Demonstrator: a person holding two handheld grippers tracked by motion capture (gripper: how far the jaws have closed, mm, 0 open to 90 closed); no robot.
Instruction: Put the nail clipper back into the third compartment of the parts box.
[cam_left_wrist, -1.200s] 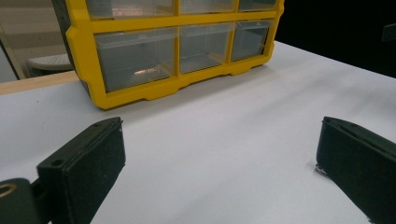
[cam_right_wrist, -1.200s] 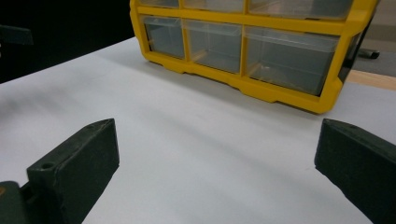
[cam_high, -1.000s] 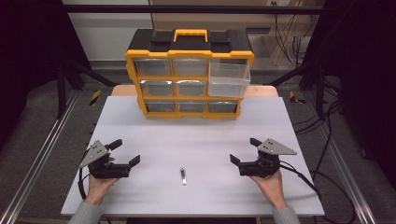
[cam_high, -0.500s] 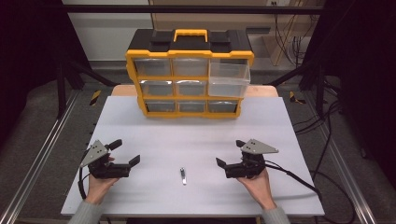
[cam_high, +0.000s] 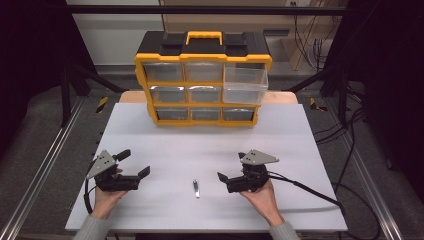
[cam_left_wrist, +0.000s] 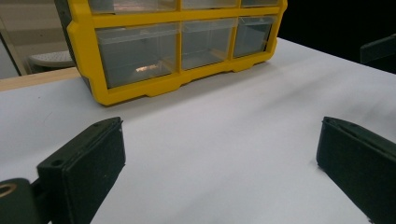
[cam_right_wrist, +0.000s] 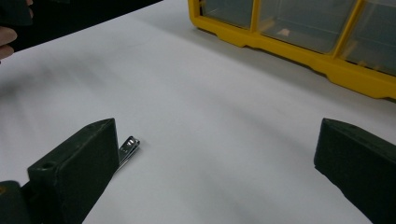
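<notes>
On the white bench, a small metal nail clipper lies between the left gripper and the right gripper, both with fingers released and empty, near the yellow drawer organizer.

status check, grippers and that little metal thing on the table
Left gripper open, empty. Right gripper open, beside nail clipper, not touching. Organizer far back, path clear.

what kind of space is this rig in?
Probably a lab recording station: a white table inside a dark metal frame, loose cables on the floor, and a yellow drawer organizer as a prop.
</notes>
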